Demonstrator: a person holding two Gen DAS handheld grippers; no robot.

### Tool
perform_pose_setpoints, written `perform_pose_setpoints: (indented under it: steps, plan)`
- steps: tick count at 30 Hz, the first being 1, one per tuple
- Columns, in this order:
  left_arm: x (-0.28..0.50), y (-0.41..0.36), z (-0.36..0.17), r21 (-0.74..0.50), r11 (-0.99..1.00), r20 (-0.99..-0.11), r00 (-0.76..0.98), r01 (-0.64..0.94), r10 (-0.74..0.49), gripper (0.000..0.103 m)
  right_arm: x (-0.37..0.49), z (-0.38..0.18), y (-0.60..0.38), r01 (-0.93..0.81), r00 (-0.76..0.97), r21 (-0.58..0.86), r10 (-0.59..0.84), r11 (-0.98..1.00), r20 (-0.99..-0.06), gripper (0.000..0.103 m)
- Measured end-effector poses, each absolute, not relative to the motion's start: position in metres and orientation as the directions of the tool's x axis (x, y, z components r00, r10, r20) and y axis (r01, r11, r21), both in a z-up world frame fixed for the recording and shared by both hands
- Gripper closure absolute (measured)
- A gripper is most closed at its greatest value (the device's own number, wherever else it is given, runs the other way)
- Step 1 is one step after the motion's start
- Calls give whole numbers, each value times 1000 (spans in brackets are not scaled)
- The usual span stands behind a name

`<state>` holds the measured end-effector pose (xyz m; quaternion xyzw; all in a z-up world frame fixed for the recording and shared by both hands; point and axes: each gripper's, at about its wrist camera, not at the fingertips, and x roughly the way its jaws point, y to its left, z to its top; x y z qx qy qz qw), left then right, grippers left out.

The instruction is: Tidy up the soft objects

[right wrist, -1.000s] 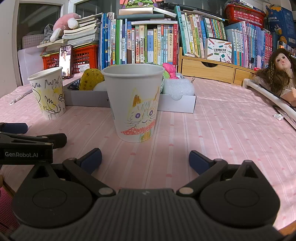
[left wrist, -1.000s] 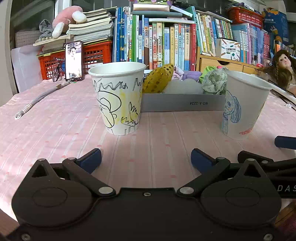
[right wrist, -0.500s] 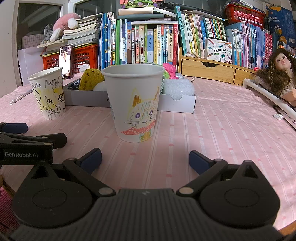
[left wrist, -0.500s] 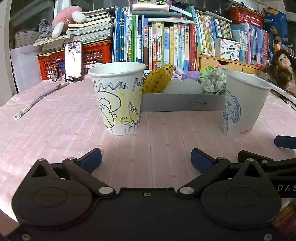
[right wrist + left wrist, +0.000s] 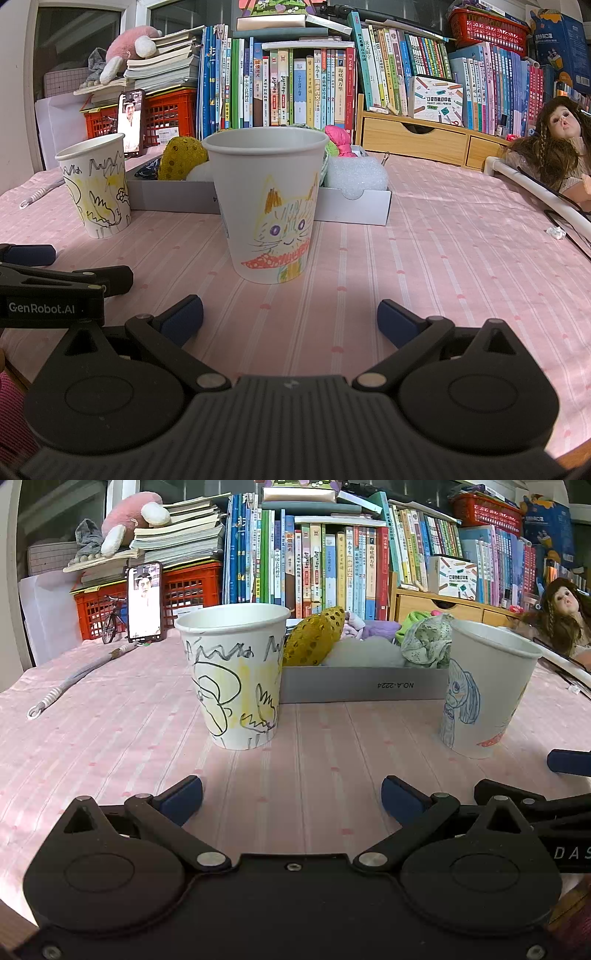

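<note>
1. Hovering low over the pink striped tablecloth (image 5: 110,716), the left gripper (image 5: 291,799) is keeping its 2 blue-padded fingers (image 5: 181,797) spread wide and released, grasping nothing.
2. The right gripper (image 5: 290,319) is sitting likewise over the same cloth, its blue pads (image 5: 397,321) parted and holding nothing.
3. A white paper cup with black and yellow scribbles (image 5: 236,675) is standing upright at 12 o'clock of the left gripper, slightly toward 11.
4. A white paper cup with a drawn orange cat (image 5: 271,206) is standing upright at 12 o'clock of the right gripper; in the left wrist view it is showing at 2 o'clock.
5. The soft objects are lying in a shallow grey cardboard tray (image 5: 362,688) behind both cups: a yellow sequinned soft toy (image 5: 314,637) at the tray's 9 o'clock end, a white foam block (image 5: 356,173) at its 3 o'clock end, a crumpled green-speckled cloth (image 5: 426,646), a pink fabric piece (image 5: 338,138), and purple fabric (image 5: 373,627) at the back.
6. A row of upright books (image 5: 295,85) is filling the background at 12 o'clock.
7. A long-haired doll (image 5: 554,147) is lying at 3 o'clock.
8. A lit phone (image 5: 144,602) is leaning on a red plastic crate (image 5: 192,590) at 10 o'clock.
</note>
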<state>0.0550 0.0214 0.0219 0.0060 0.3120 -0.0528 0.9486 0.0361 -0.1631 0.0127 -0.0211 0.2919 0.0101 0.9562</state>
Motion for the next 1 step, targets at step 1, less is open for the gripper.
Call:
perform_pose_setpoints:
  steps: [1]
  plan:
    - [55, 21, 22, -22, 994, -594, 799, 105, -98, 0, 36, 13, -163, -31, 829, -34, 6, 999, -560, 0]
